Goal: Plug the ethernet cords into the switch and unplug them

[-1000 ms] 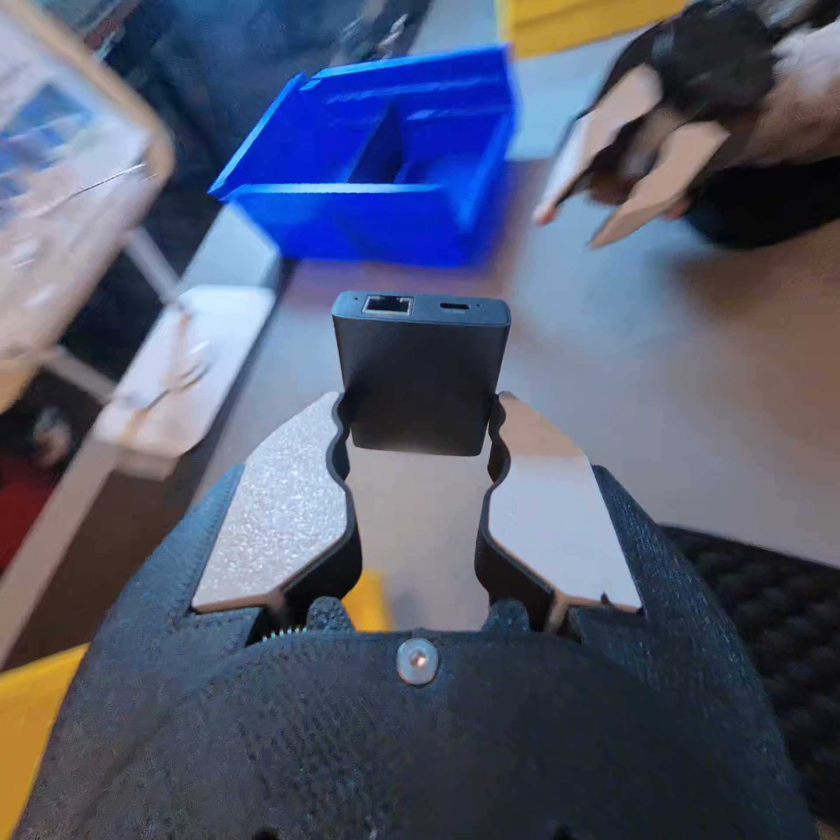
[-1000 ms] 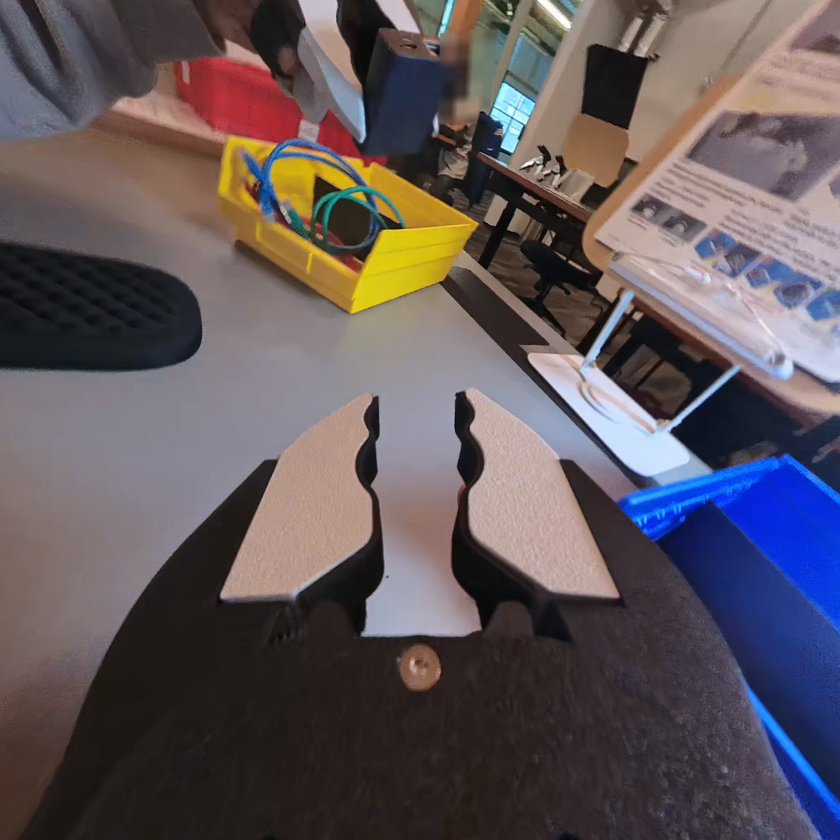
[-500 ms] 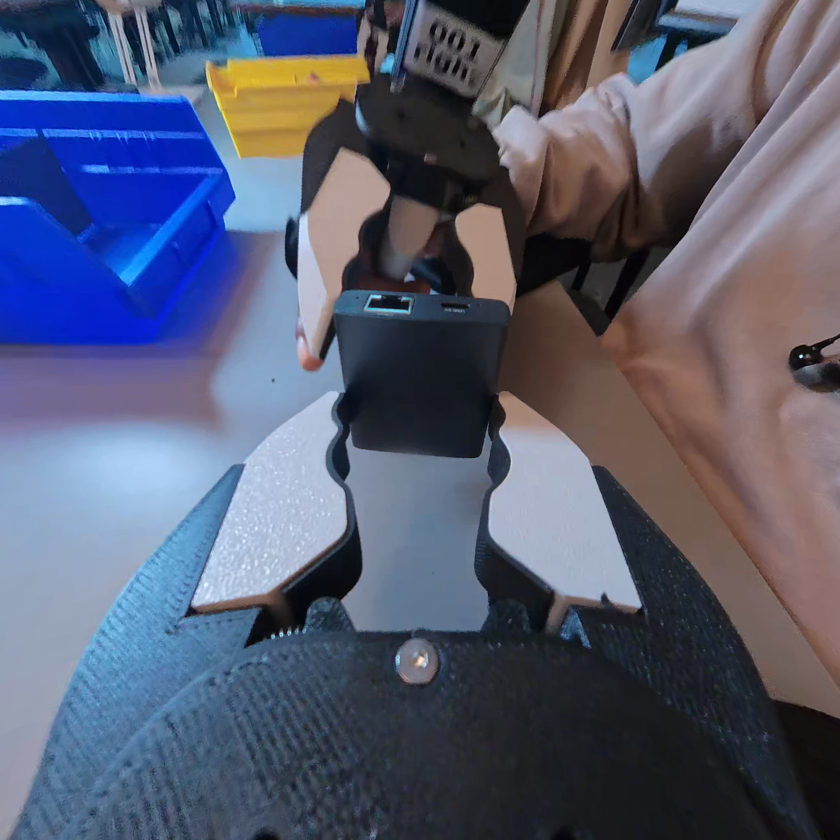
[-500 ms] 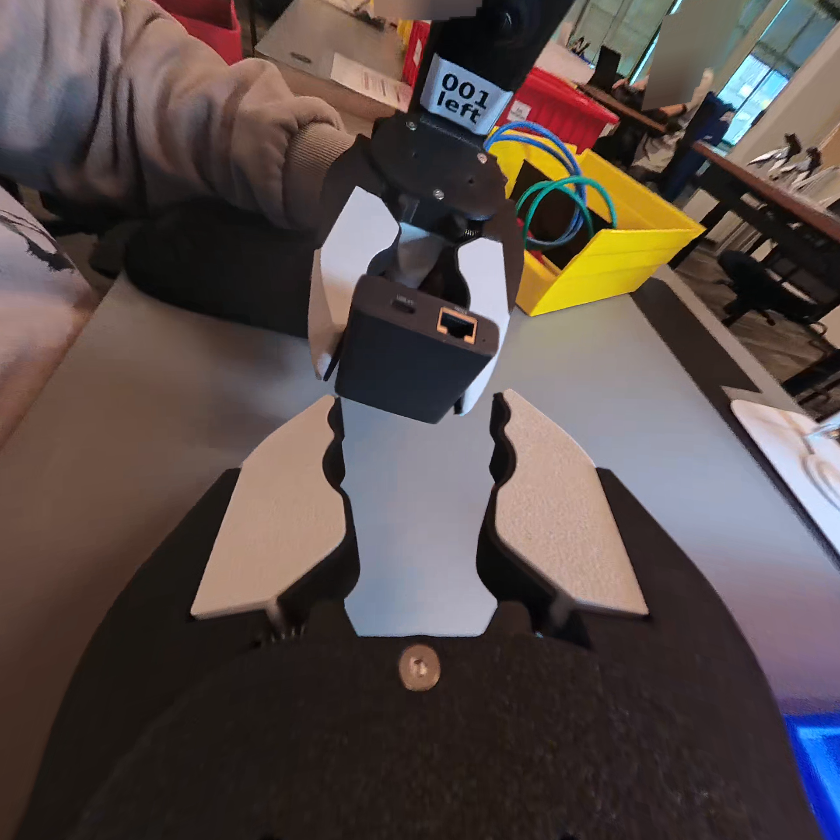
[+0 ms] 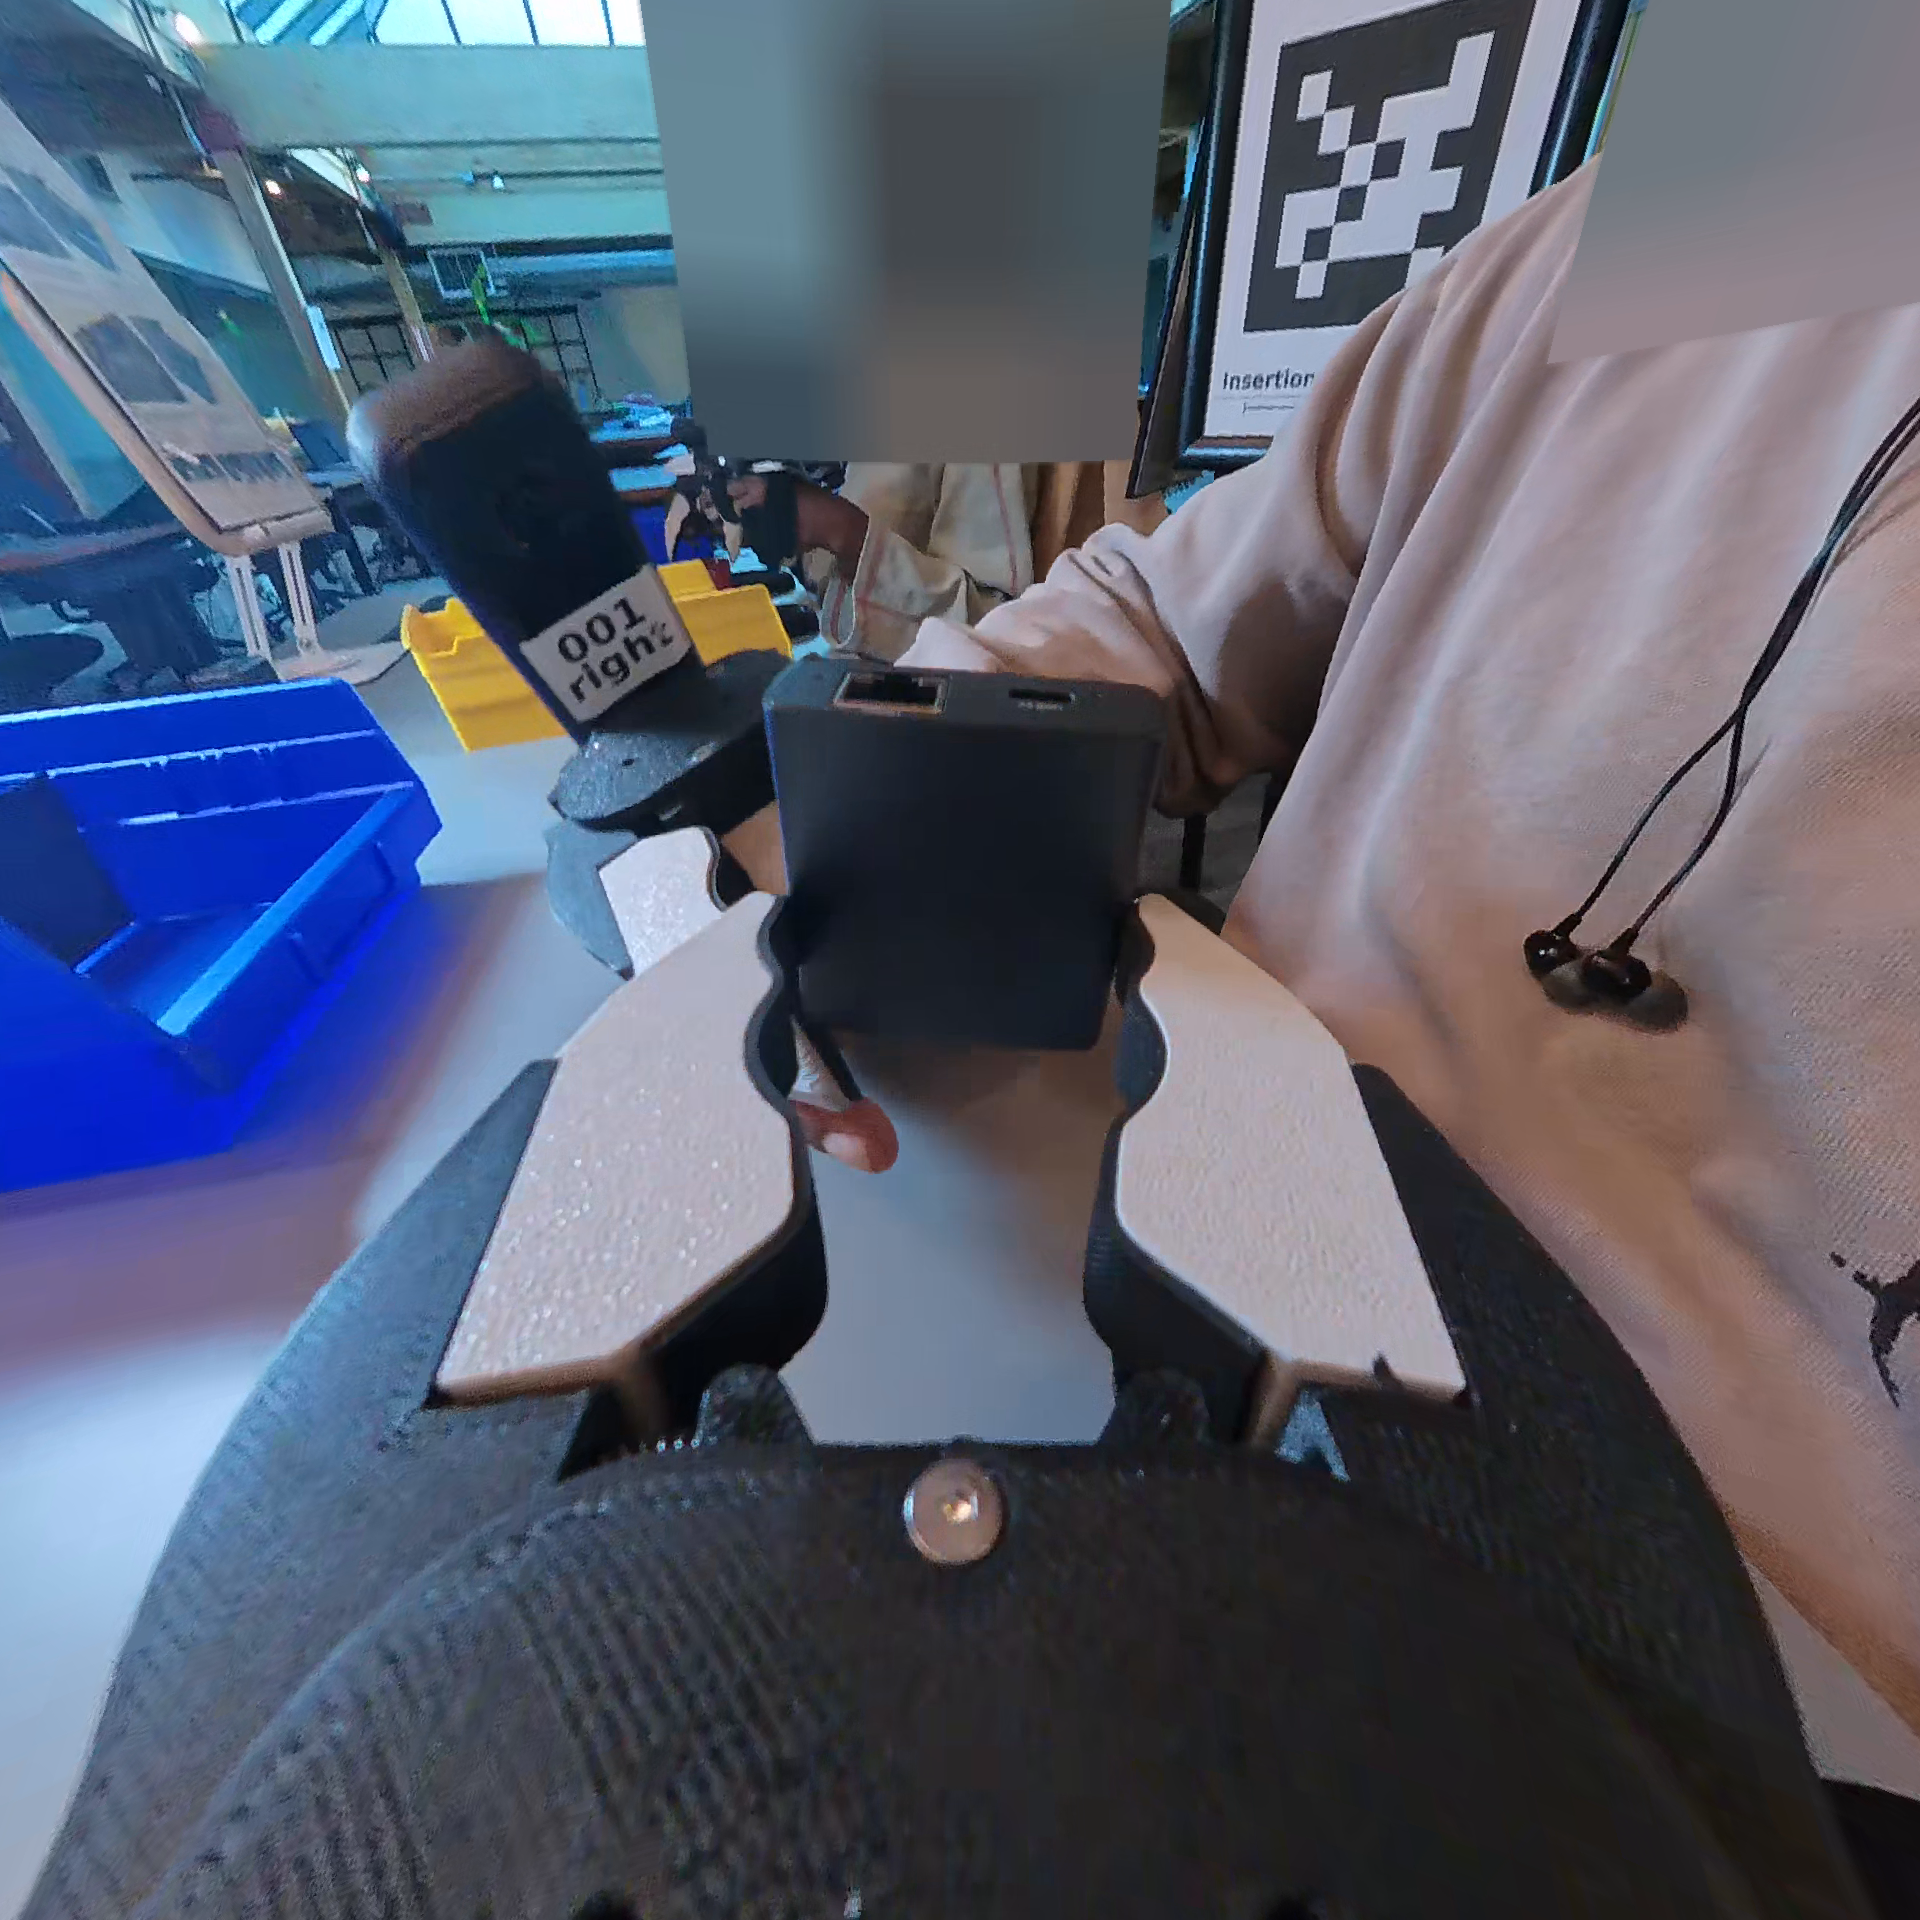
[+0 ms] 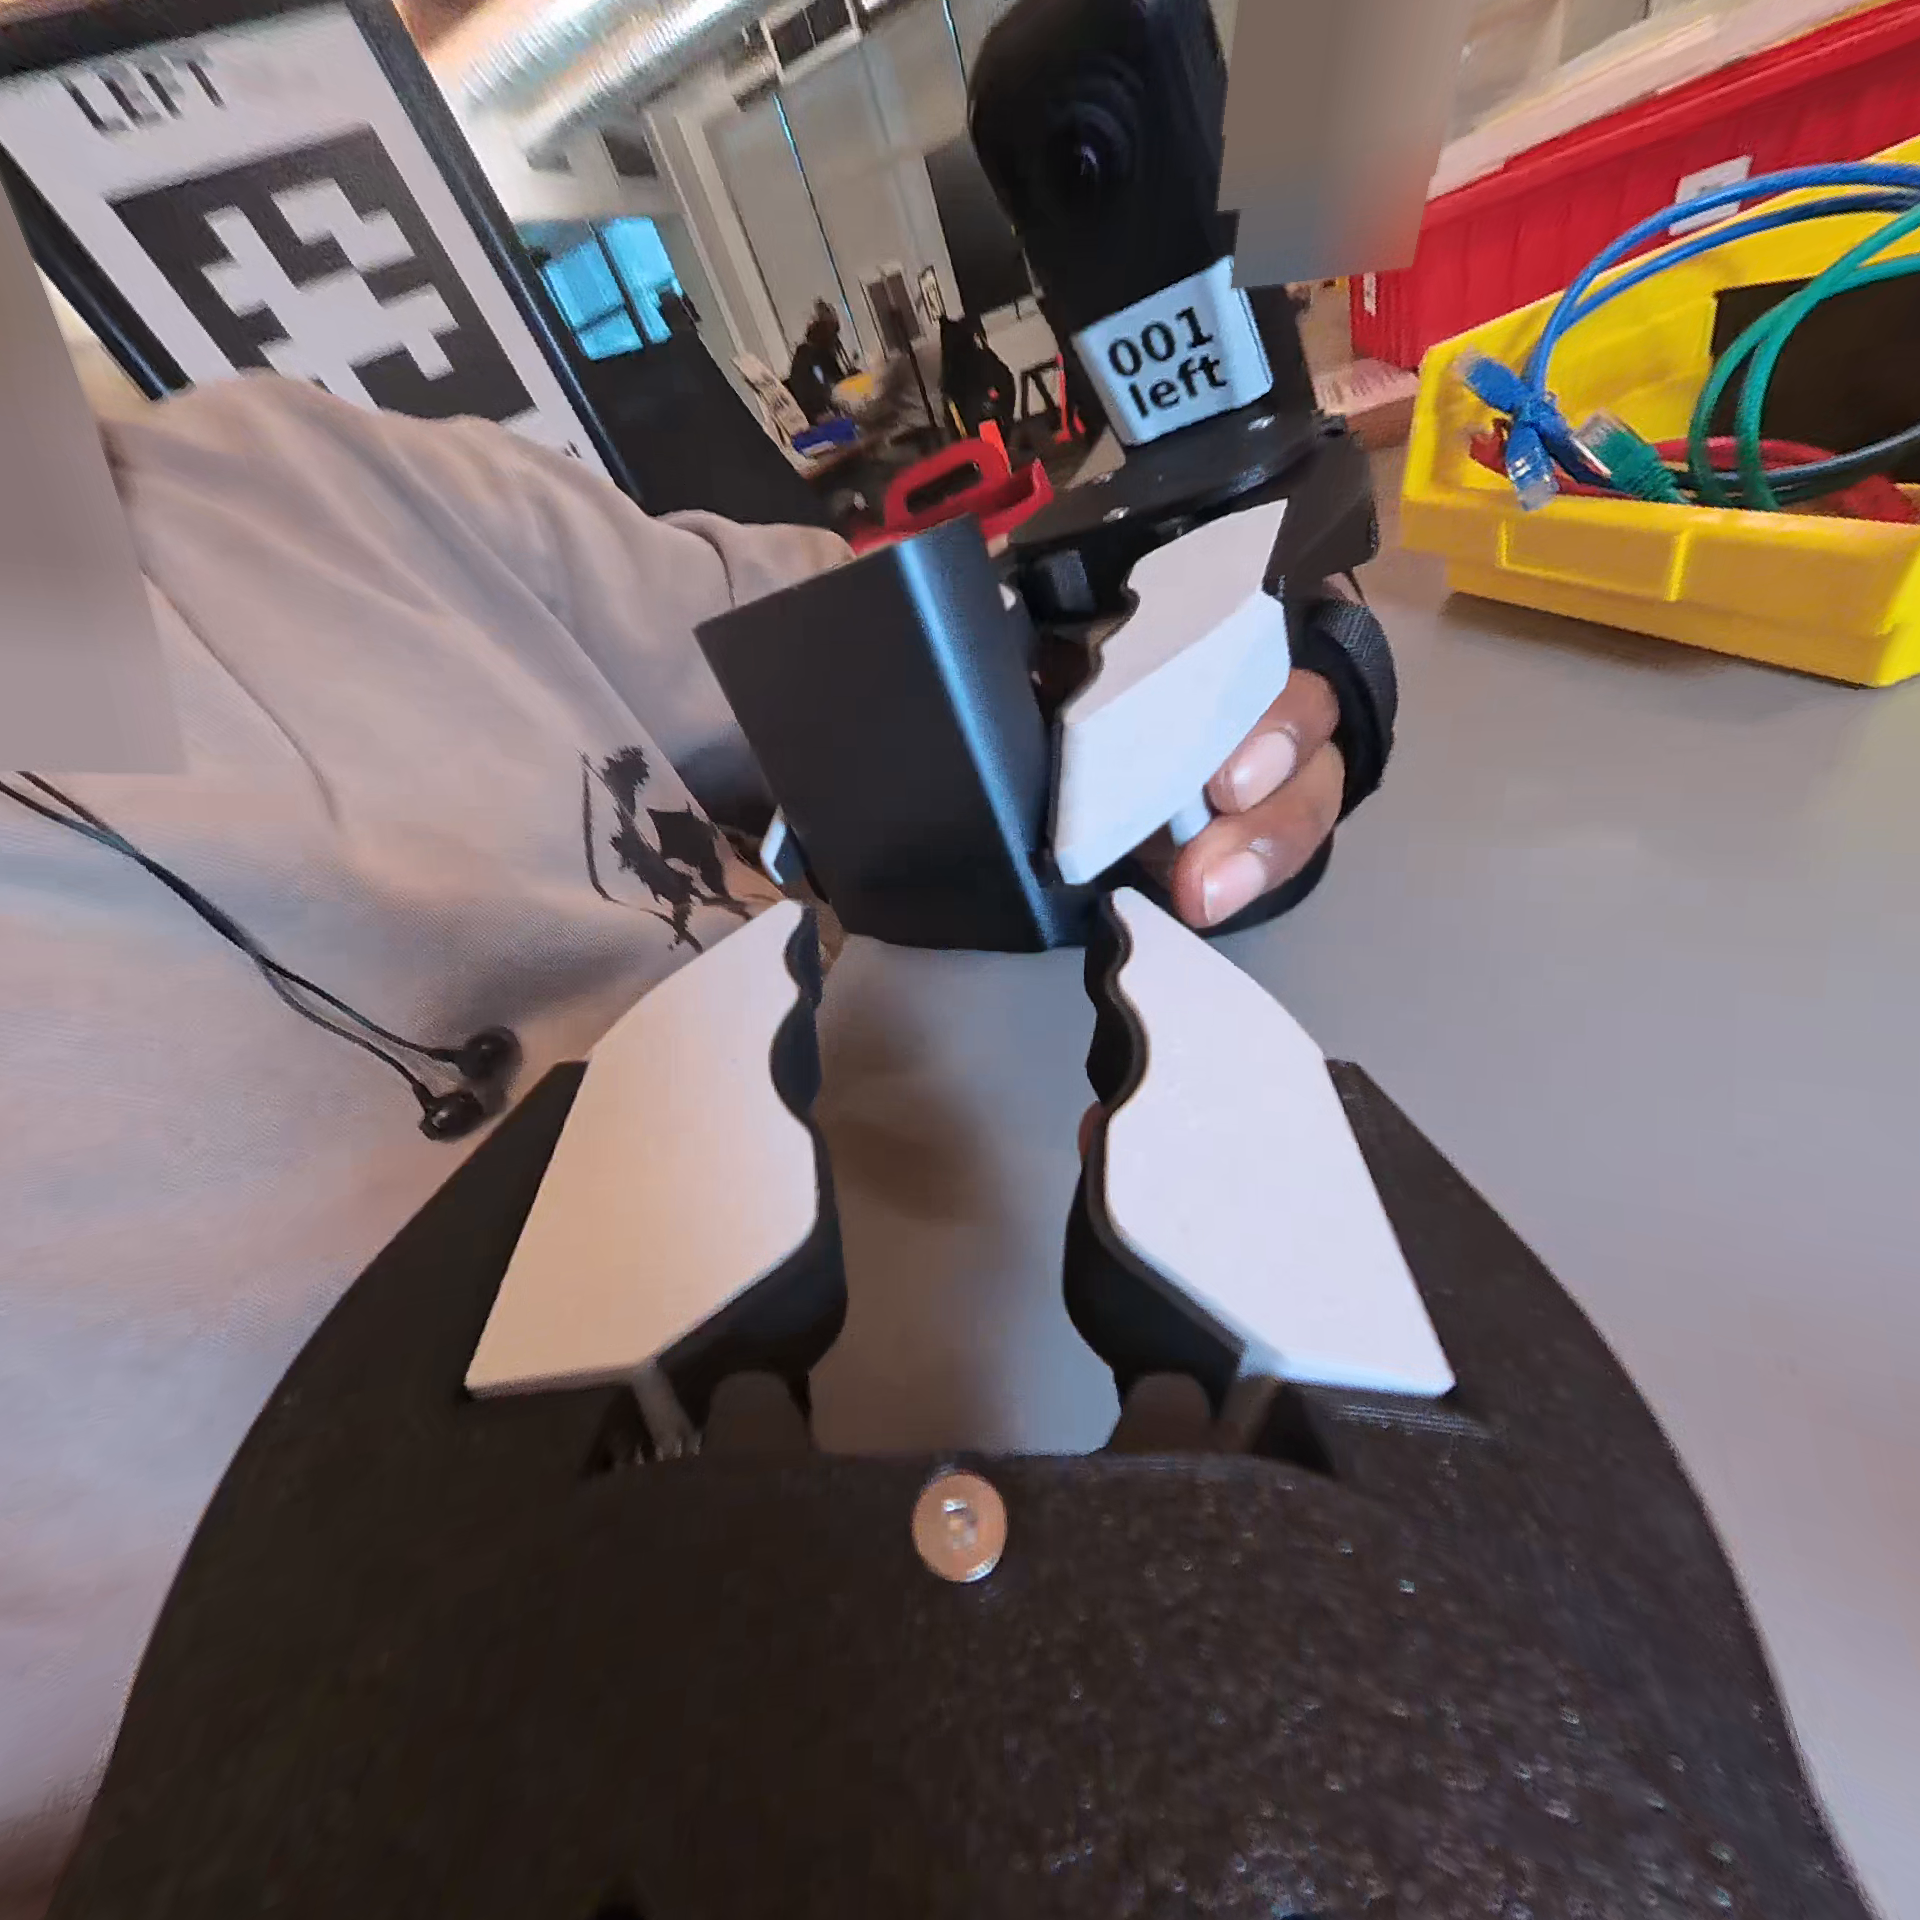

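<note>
- Switch first, in the left wrist view: it is a small black box, pinched by its sides at the tips of the left tongs. It is up off the grey tabletop. Its end with the two ports points away, up toward the person.
- Just behind it on the left are the right tongs, very near the box. A blue bin sits to the left, and a yellow bin farther back.
- In the right wrist view, the right tongs are apart with nothing in them. Their tips are right below the switch. I cannot tell if they touch it.
- The left tongs show here too, clamped on the box, with a hand behind them.
- The cords, blue and green, lie in the yellow bin, well away. No cord is plugged in yet.
- What could go wrong: the box is held only at the tips. I think a bump from the right tongs could twist it or knock it loose.
</note>
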The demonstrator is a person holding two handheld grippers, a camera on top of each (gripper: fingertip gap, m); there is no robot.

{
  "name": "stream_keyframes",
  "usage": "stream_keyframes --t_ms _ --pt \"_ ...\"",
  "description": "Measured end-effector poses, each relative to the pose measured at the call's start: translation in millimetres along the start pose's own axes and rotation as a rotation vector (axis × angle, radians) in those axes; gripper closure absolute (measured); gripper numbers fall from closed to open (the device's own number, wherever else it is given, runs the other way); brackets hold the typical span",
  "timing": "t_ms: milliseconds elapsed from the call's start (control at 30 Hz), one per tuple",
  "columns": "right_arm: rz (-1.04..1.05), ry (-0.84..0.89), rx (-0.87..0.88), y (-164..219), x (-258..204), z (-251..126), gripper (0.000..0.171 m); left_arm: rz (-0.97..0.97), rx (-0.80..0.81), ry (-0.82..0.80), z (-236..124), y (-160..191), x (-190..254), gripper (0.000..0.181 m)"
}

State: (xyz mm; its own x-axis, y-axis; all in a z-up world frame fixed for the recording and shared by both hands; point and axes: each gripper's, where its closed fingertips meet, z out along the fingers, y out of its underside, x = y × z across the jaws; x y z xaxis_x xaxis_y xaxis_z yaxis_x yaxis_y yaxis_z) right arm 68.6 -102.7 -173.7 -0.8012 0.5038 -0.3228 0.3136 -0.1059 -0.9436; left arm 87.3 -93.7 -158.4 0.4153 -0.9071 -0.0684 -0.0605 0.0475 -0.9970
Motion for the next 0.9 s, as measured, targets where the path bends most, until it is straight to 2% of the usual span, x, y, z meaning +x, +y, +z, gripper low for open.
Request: stream_keyframes --t_ms 100,200,433,533,667,767,900 --pt "0.093 -0.044 0.065 -9 0 -1 0.131 0.036 0.027 -0.021 0 -6 0 0.122" --pt "0.188 -0.121 0.126 -18 -3 -2 0.133 0.069 0.057 -0.022 1 -12 3 0.122" --pt "0.243 -0.224 0.215 -36 -18 -2 0.140 0.134 0.120 -0.056 2 -30 6 0.123" --pt "0.251 -0.196 0.246 -43 -10 -16 0.149 0.143 0.091 -0.123 -6 -30 -5 0.130" --pt "0.325 -0.028 0.064 -20 8 -15 0.150 0.221 -0.055 -0.206 -6 -10 -15 0.118" --pt "0.429 -0.059 0.070 -20 6 -16 0.150 0.306 -0.100 -0.236 -6 -5 -18 0.116" --pt "0.430 -0.140 0.035 -17 -6 -18 0.151 0.464 -0.184 -0.239 -5 -1 -11 0.114"
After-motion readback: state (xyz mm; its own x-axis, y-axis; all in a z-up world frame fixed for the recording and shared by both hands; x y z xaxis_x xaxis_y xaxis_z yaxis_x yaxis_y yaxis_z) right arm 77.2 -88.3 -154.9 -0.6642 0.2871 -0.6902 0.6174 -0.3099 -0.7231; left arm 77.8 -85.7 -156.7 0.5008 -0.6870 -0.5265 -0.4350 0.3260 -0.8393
